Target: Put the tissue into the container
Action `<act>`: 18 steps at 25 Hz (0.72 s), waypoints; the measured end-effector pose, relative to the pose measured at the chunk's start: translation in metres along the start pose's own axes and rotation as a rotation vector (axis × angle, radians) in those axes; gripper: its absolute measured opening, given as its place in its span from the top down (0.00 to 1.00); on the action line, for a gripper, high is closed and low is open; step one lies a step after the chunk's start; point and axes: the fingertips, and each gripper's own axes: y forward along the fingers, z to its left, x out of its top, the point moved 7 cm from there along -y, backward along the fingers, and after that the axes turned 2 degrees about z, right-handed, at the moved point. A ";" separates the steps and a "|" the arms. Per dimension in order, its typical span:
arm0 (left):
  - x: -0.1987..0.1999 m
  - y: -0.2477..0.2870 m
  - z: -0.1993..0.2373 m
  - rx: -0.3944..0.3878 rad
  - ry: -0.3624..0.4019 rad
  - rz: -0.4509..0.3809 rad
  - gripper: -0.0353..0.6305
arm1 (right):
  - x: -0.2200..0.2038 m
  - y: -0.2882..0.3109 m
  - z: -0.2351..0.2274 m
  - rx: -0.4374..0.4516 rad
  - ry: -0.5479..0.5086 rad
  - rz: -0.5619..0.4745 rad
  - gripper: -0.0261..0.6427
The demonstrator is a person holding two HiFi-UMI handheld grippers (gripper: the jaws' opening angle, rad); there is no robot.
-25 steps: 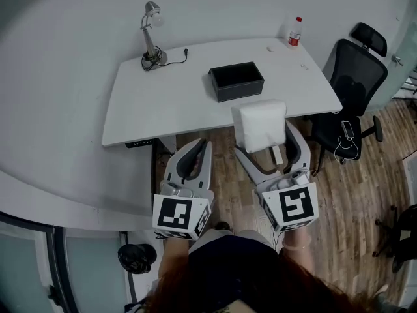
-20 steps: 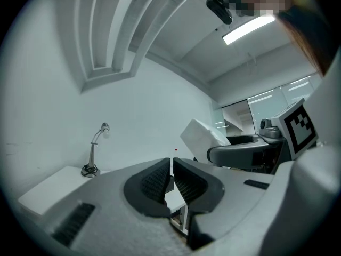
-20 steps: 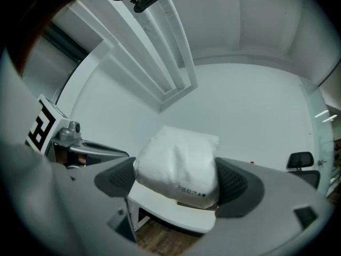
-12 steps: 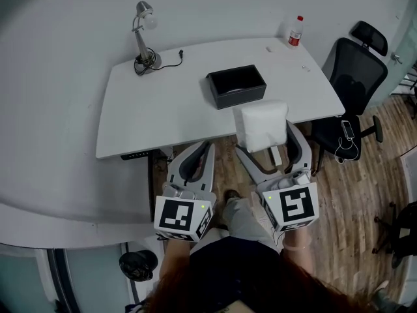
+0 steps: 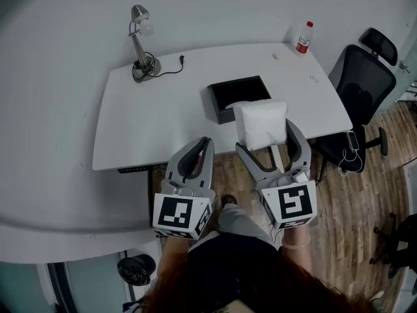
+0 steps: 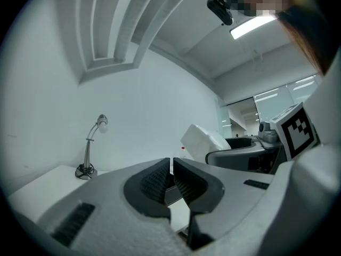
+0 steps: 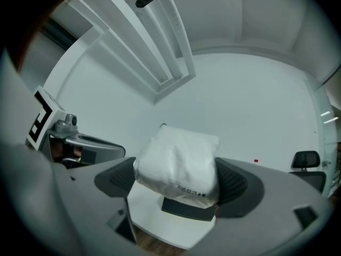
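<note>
Right gripper (image 5: pixel 267 137) clamping the white tissue pack (image 5: pixel 260 124), with a ribbed pad (image 7: pixel 234 183) pressing on each side of it. Holding the pack in the air, clear of the white table (image 5: pixel 156 122) and close to its front edge. In the head view, overlapping the near right corner of the black container (image 5: pixel 221 113), which is resting open-topped near the middle of the table. In the right gripper view, showing the container's dark wall (image 7: pixel 186 209) just below the pack (image 7: pixel 178 161).

Left gripper (image 5: pixel 199 145) hovering beside the right one, short of the table's front edge, with jaws drawn together to a thin slit. Pointing toward the desk lamp (image 5: pixel 140 41) standing at the table's far left corner.

Red-capped bottle (image 5: pixel 303 38) standing at the far right corner; black office chair (image 5: pixel 365 77) sitting beside the table's right end.
</note>
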 end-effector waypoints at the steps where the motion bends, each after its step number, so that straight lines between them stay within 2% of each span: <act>1: 0.000 0.006 0.002 -0.001 0.001 0.002 0.88 | -0.001 0.006 -0.003 0.002 -0.001 0.003 0.29; 18: -0.009 0.084 0.028 0.008 -0.014 0.044 0.88 | -0.035 0.091 -0.050 0.039 0.034 0.080 0.29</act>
